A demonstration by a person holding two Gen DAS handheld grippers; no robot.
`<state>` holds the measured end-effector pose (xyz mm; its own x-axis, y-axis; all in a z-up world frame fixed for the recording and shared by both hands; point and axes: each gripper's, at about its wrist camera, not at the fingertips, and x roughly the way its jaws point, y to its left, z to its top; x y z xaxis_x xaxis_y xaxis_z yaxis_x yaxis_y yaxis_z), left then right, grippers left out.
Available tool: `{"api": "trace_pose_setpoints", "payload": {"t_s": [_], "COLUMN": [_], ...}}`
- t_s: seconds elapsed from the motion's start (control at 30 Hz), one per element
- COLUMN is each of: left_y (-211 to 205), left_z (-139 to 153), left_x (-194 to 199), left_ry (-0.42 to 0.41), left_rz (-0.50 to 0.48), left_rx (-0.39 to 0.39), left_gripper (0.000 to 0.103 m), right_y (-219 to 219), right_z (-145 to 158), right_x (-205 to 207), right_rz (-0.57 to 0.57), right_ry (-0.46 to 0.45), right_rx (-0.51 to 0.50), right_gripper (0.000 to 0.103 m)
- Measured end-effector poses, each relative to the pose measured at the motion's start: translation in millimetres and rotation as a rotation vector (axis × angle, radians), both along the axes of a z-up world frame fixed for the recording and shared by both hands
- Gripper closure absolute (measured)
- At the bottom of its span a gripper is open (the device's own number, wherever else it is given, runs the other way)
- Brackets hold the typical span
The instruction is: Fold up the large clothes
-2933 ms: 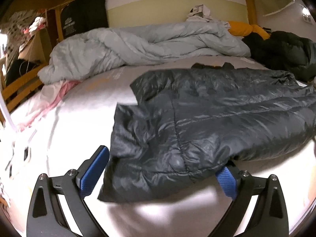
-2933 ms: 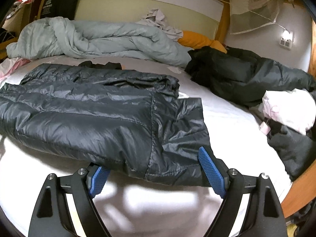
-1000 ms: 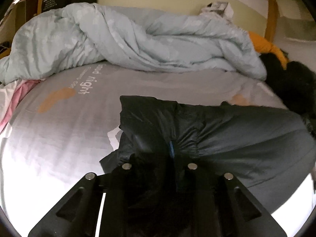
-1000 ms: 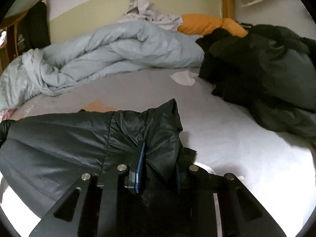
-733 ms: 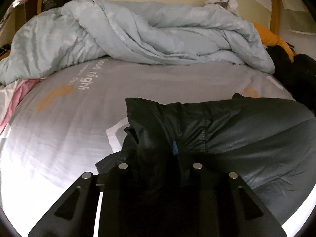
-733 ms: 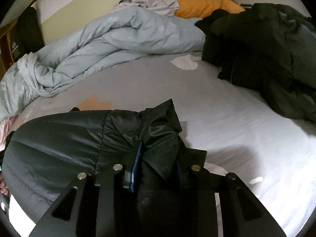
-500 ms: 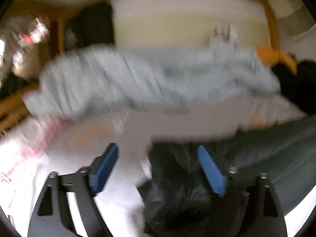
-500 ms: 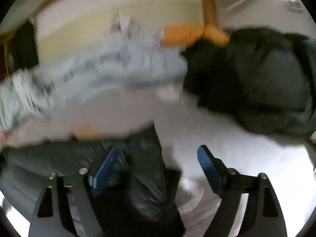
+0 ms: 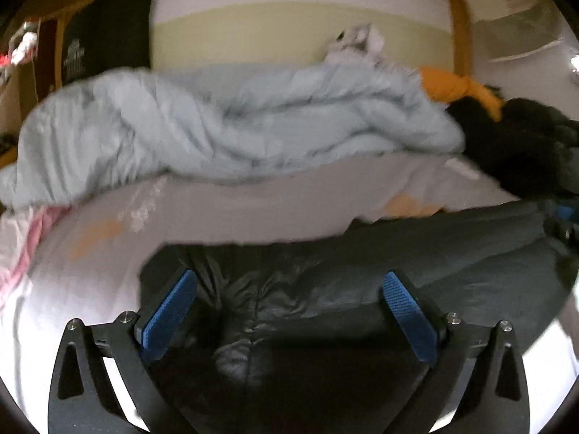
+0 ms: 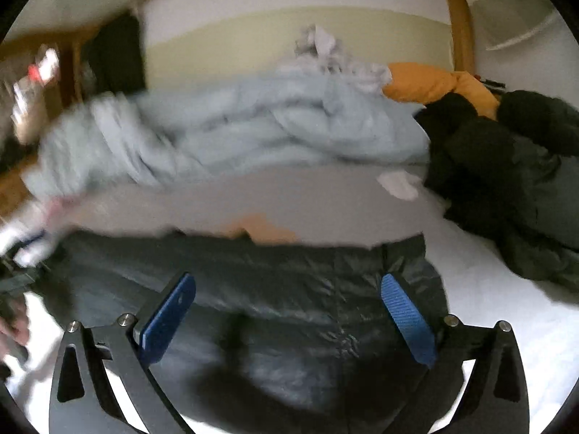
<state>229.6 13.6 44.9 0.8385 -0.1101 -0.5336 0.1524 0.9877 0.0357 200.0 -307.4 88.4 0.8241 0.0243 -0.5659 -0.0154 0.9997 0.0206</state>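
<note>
Through the left wrist camera I see my left gripper (image 9: 289,307) with its blue-padded jaws still spreading to their widest, the pads clear of cloth on both sides. The dark grey quilted puffer jacket (image 9: 362,275) lies below and between them on the pale grey bed sheet (image 9: 253,209), doubled over, its far edge running across the middle of the bed. I count one jacket in hand here, one crumpled pale blue duvet (image 9: 224,130) along the headboard, one orange pillow (image 9: 456,86) and one heap of dark clothing (image 9: 521,144) at the right. A blue pad of the other gripper peeps in at the right edge.

Through the right wrist camera my right gripper (image 10: 289,311) is likewise opening, nothing pressed between its pads, with the same jacket (image 10: 289,289) under it, its corner just beyond the right pad. I count one duvet (image 10: 253,126), one orange pillow (image 10: 434,83), one dark heap (image 10: 506,166) and one small white scrap (image 10: 398,184) on the sheet. The picture is smeared, so finer detail escapes me.

I judge the lengthwise fold is just laid and released. Next I would take the two ends of the doubled jacket and fold it across, which needs both grippers brought down onto the layered edges together so the slippery layers do not slide apart.
</note>
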Motion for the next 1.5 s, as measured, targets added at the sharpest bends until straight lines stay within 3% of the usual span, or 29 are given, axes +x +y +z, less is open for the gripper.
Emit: {"api": "trace_pose_setpoints", "payload": {"t_s": [0.1, 0.23, 0.43, 0.53, 0.7, 1.17, 1.33, 1.4, 1.47, 1.5], "left_y": [8.6, 33.5, 51.4, 48.0, 41.3, 35.7, 36.5, 41.9, 53.1, 59.4], "left_z": [-20.7, -37.0, -61.3, -65.9, -69.6, -73.5, -73.0, -68.1, -50.3, -35.3], "left_x": [25.8, 45.0, 60.7, 59.7, 65.0, 70.6, 70.3, 63.4, 39.0, 14.9], "left_ry": [0.05, 0.098, 0.203, 0.217, 0.248, 0.27, 0.266, 0.229, 0.114, 0.013], "left_rz": [0.057, 0.136, 0.199, 0.216, 0.236, 0.253, 0.252, 0.235, 0.222, 0.194], "left_rx": [-0.016, -0.103, -0.181, -0.156, -0.096, -0.034, -0.035, -0.077, -0.169, -0.238], "left_gripper": [0.0, 0.0, 0.0, 0.0, 0.0, 0.0, 0.0, 0.002, 0.022, 0.023], "right_y": [-4.3, -20.8, -19.1, -22.7, -17.4, -9.1, -8.5, -8.8, -9.1, -9.7], "right_z": [-34.9, -49.9, -67.6, -72.7, -76.1, -79.1, -79.8, -79.7, -79.7, -80.0], "right_x": [31.6, 42.7, 52.4, 57.1, 63.5, 69.5, 69.7, 69.5, 69.2, 69.1], "right_rz": [-0.055, -0.122, -0.101, -0.099, -0.115, -0.134, -0.136, -0.136, -0.138, -0.139], "right_ry": [0.106, 0.098, 0.123, 0.136, 0.159, 0.199, 0.204, 0.203, 0.197, 0.196], "right_rx": [-0.001, 0.089, 0.077, 0.105, 0.068, -0.005, -0.013, -0.015, -0.015, -0.014], "right_gripper": [0.0, 0.0, 0.0, 0.0, 0.0, 0.0, 0.0, 0.0, 0.0, 0.0]}}
